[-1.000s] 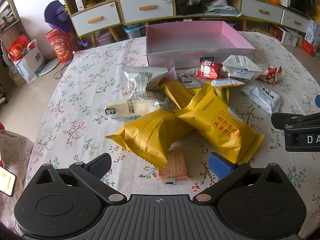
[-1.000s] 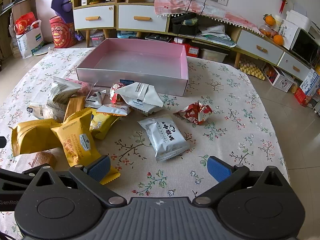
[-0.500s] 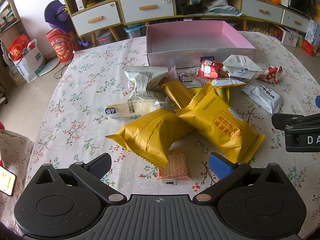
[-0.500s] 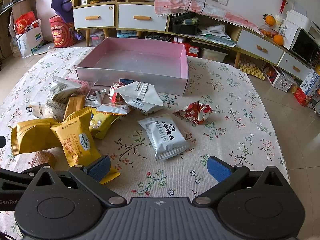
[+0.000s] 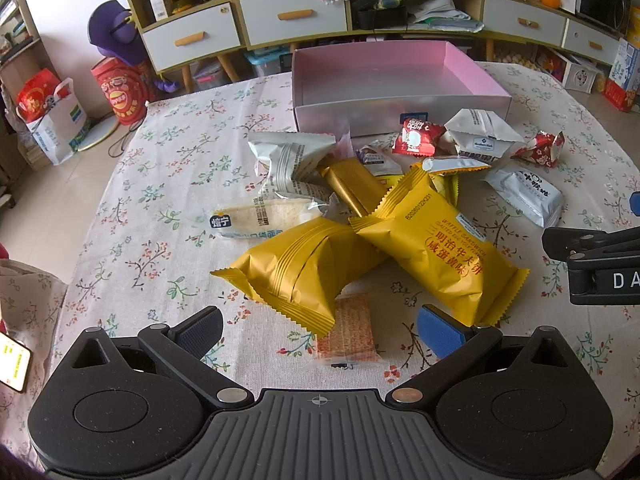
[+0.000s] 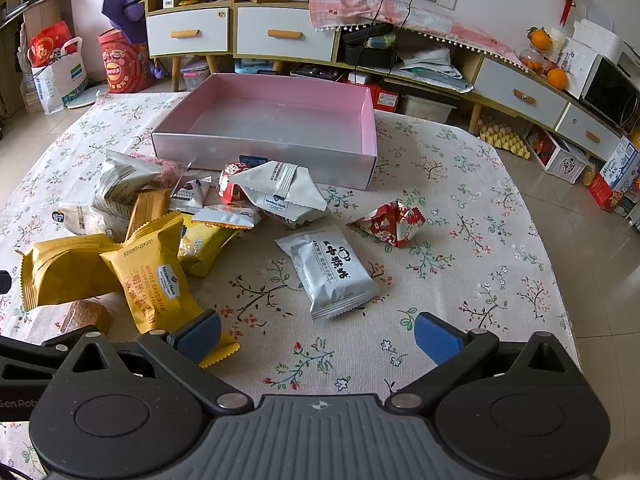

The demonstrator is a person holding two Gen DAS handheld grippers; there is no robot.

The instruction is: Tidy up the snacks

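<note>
A pile of snack packets lies on the floral tablecloth in front of an empty pink box (image 5: 400,120) (image 6: 272,152). Two large yellow packets (image 5: 304,268) (image 5: 440,244) are nearest my left gripper (image 5: 320,334), which is open and empty, just short of a small orange wafer pack (image 5: 348,332). My right gripper (image 6: 318,336) is open and empty, close behind a silver packet (image 6: 332,272). A red crumpled packet (image 6: 390,222) lies to its right. The yellow waffle packet (image 6: 156,280) touches my right gripper's left finger (image 6: 198,334).
The right gripper's body (image 5: 600,264) shows at the right edge of the left wrist view. Behind the table stand cabinets with drawers (image 6: 280,34) and bags on the floor (image 5: 56,120). A phone (image 5: 14,360) lies at the left table edge.
</note>
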